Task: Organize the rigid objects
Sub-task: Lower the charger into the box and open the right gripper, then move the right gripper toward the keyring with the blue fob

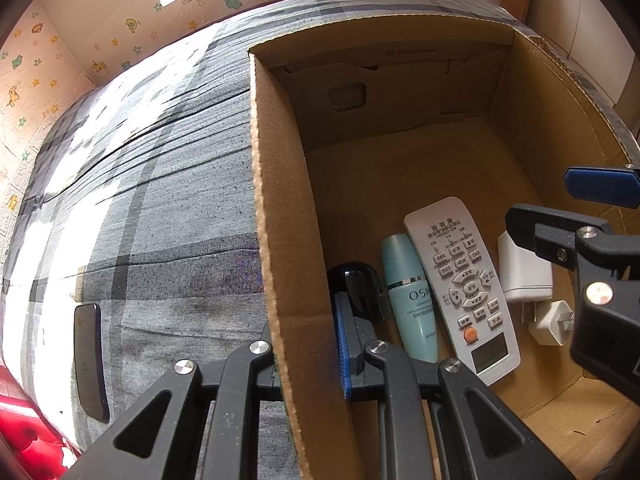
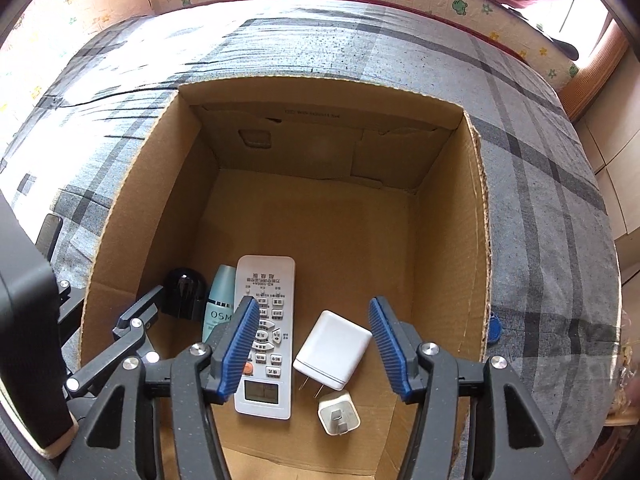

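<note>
Left tool (image 1: 310, 354) clamped on cardboard box (image 2: 476, 216) side wall, steadying it on bed (image 2: 540, 184). Right tool (image 2: 314, 346) apart, empty, above large white charger (image 2: 334, 350) on box floor, beside remote (image 2: 266, 320), bottle (image 2: 220, 304), small plug (image 2: 339, 414). Placing step looks finished. Next, likely: fetch phone (image 1: 90, 360) from bed.

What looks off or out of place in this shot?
Two things. The left gripper is shut on the side wall of the brown cardboard box, not on any item. A dark flat phone lies outside it on the grey plaid bedcover, not packed with the rest.
</note>
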Tool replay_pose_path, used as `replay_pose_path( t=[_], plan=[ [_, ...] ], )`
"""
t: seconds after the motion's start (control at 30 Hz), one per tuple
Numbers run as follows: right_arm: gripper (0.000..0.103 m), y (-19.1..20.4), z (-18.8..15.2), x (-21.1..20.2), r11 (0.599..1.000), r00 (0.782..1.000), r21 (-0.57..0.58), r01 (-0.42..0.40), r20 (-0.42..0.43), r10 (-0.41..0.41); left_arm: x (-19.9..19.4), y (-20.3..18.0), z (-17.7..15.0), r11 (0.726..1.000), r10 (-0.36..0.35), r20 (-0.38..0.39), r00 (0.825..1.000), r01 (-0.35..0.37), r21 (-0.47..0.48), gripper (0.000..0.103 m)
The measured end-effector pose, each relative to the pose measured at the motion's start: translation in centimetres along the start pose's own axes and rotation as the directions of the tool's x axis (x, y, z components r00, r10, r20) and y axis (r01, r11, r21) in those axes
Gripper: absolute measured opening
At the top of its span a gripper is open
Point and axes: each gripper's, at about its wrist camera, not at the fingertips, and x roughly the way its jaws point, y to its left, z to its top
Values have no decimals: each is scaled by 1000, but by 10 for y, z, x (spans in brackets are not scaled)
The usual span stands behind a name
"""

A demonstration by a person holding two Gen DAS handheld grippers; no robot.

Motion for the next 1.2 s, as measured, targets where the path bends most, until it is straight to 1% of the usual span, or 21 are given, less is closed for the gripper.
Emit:
replay_pose_path(
  t=[0.1,0.3,0.47,0.63,0.97,1.2],
  plan=[
    [61,-1,-1,-10,1000,1000,7,-7,20,7,0,-1,0,1000,2,-1,1000,-2,1,17],
    [71,-7,-2,-30,1000,998,21,-12,60,10,1,-3,1,1000,7,-2,1000,-7,2,17],
    [92,-22,0,-44,999,995,45,-12,97,7,2,-2,1,1000,6,-4,1000,-6,3,17],
    [102,-40,0,-58,997,990,74,5,138,-15,4,-2,2,1000,10,-7,1000,-10,6,17],
    [103,-95,-8,-77,988,984,153,11,174,-38,3,-3,1,1000,7,-4,1000,-7,3,17],
    [103,-136,-20,-75,977,985,214,22,163,-58,3,-1,0,1000,6,-3,1000,-6,1,17]
  ],
)
